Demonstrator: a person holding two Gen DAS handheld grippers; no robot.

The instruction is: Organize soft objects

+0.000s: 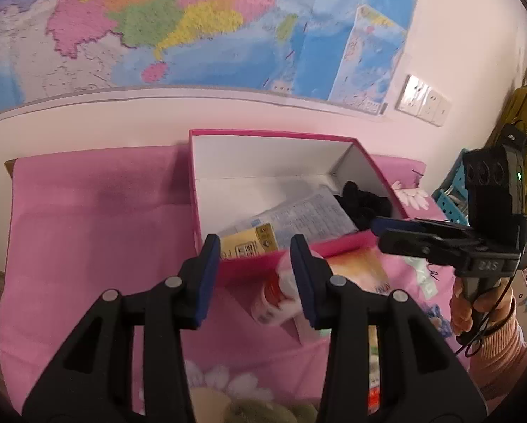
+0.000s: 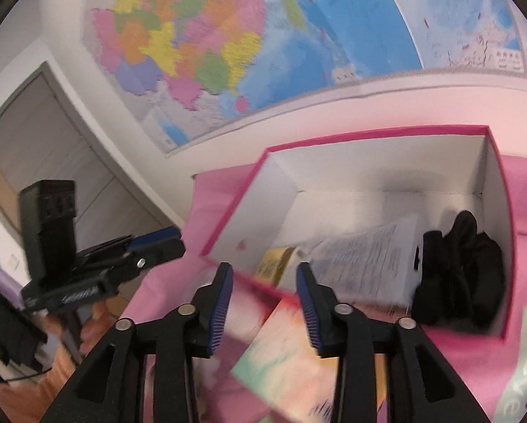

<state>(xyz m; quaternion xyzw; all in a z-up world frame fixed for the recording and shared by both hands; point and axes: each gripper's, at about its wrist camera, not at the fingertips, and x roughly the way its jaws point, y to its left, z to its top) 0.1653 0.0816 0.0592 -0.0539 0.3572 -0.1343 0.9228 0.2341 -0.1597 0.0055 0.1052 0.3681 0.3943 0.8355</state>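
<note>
Fingers of both grippers gape, empty — black cloth, seemingly socks, lies boxed beyond.

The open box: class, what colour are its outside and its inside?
The box is pink outside, white inside; clearest in the left wrist view.

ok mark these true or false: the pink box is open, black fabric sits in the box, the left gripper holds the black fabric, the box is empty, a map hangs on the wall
1. The pink box is open: true.
2. Black fabric sits in the box: true, at its right end.
3. The left gripper holds the black fabric: false, nothing is between its fingers.
4. The box is empty: false, it also holds a printed packet.
5. A map hangs on the wall: true.
</note>
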